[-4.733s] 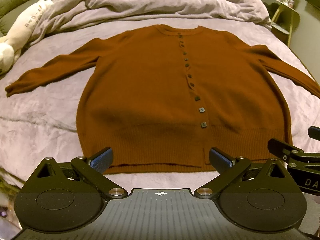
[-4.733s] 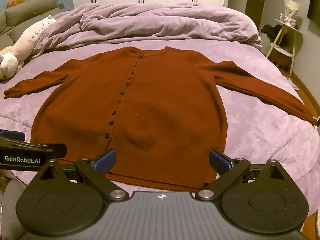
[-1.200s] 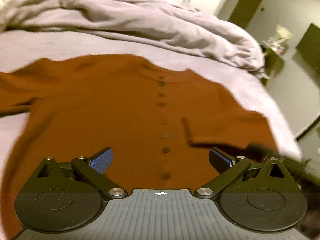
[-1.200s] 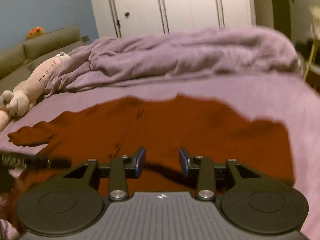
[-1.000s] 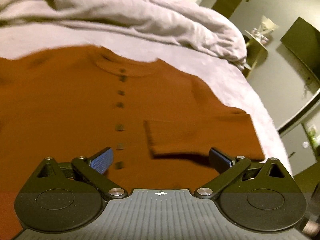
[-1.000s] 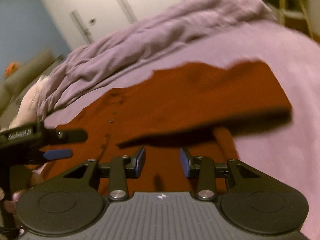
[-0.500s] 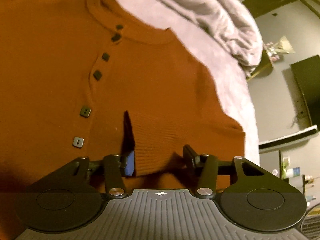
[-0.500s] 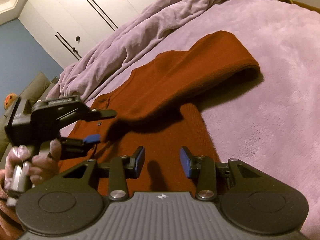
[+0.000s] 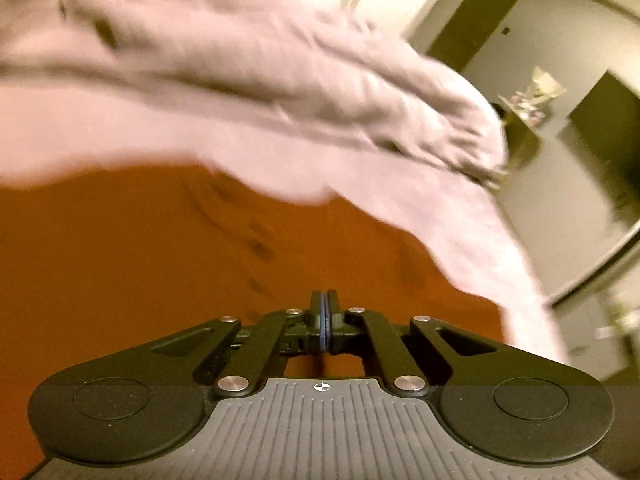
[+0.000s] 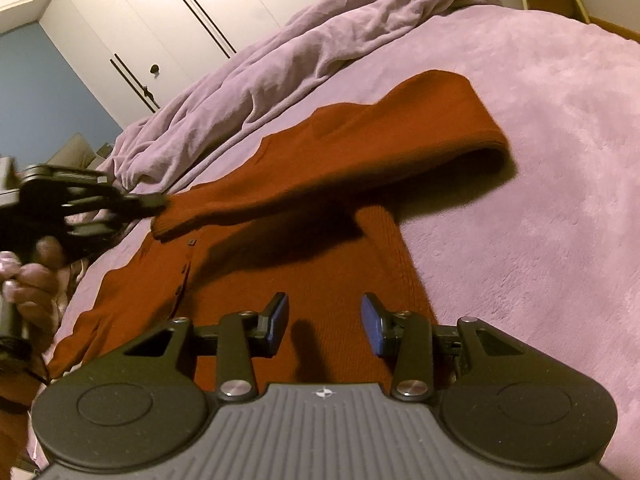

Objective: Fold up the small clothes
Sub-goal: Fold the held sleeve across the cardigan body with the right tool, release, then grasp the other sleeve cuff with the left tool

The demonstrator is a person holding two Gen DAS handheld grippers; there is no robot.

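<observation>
A rust-brown buttoned cardigan (image 10: 320,248) lies face up on the purple bed; it fills the blurred left wrist view (image 9: 160,264). Its right sleeve (image 10: 360,152) is folded across the chest. My left gripper (image 9: 324,326) is shut; in the right wrist view it (image 10: 158,200) pinches the sleeve cuff (image 10: 176,216) and holds it raised above the button placket. My right gripper (image 10: 323,322) is open and empty, low over the cardigan's right side below the sleeve fold.
A crumpled purple duvet (image 10: 280,64) is heaped at the head of the bed. The bed cover (image 10: 540,200) stretches to the right of the cardigan. White wardrobe doors (image 10: 168,24) stand behind. A side table (image 9: 524,100) stands beyond the bed.
My left gripper has shut on the sleeve cuff and lifted it toward the cardigan's middle. The right gripper has let the sleeve go and hangs back, barely moving.
</observation>
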